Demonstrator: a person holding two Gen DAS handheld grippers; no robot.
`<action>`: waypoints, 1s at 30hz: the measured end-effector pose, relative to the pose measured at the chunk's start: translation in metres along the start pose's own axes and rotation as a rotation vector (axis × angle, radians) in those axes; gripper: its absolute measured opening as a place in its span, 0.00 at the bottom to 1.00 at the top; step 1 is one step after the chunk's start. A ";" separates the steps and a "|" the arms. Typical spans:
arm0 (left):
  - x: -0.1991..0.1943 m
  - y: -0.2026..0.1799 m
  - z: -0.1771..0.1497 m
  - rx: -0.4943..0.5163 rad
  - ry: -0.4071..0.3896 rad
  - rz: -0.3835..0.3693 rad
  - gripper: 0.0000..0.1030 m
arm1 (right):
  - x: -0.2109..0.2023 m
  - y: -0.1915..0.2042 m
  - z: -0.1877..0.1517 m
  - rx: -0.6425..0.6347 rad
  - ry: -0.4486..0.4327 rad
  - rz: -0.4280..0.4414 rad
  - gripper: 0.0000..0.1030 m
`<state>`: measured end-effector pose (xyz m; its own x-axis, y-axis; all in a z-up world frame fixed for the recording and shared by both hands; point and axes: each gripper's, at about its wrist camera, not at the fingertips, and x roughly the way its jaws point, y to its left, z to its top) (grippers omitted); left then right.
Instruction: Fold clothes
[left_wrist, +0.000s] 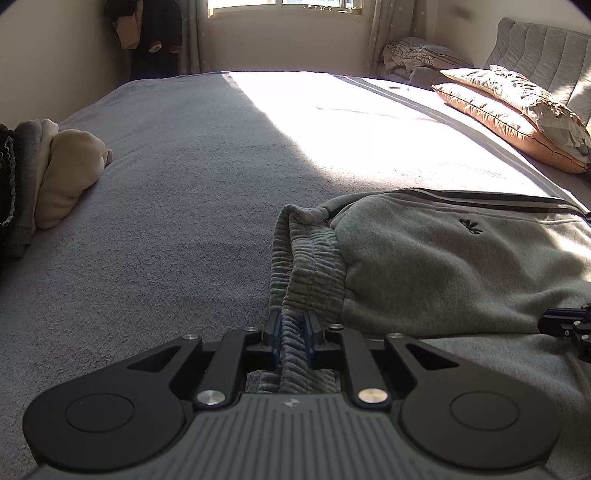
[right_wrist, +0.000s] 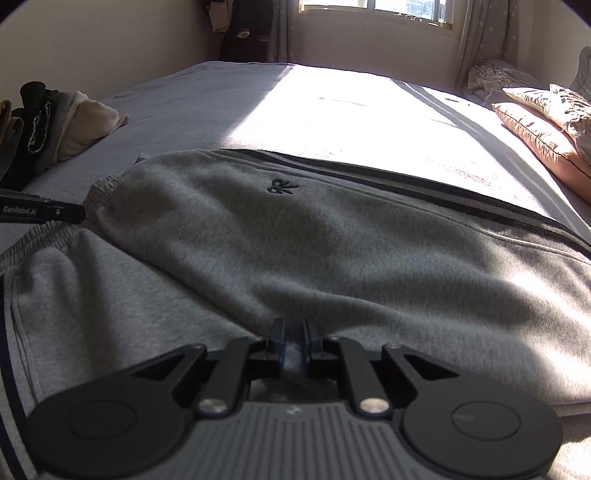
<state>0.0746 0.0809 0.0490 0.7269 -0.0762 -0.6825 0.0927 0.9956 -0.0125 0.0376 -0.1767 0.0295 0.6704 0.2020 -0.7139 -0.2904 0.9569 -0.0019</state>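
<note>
Grey sweatpants (right_wrist: 332, 240) lie folded across the bed (left_wrist: 166, 206), beside a pile of clothes (left_wrist: 55, 177) at its left edge. The left gripper (left_wrist: 293, 328) is nearly closed, pinching the ribbed waistband (left_wrist: 306, 266). The right gripper (right_wrist: 294, 343) is nearly closed on a fold of the sweatpants' fabric.

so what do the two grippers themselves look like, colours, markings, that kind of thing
Both the left gripper and the right gripper look alike: matte black linkage arms, silver round pivot screws, two round black discs, and a grey ribbed plate with a small logo. The fingers are black with blue edging. In the right wrist view, the left gripper's side reads "GenRobot.AI" in white. No cables or sleeves show.
</note>
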 end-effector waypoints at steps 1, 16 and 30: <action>0.000 0.000 0.000 0.000 0.001 0.000 0.14 | -0.004 -0.001 0.002 0.004 -0.010 -0.014 0.09; 0.006 0.006 0.001 0.016 0.003 0.006 0.17 | -0.007 -0.001 0.002 0.057 0.010 -0.110 0.17; 0.002 -0.001 0.001 0.027 -0.010 0.036 0.17 | -0.019 0.004 0.006 0.098 -0.014 -0.280 0.39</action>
<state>0.0767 0.0798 0.0478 0.7368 -0.0406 -0.6749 0.0844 0.9959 0.0322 0.0277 -0.1758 0.0474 0.7247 -0.0702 -0.6855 -0.0264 0.9912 -0.1294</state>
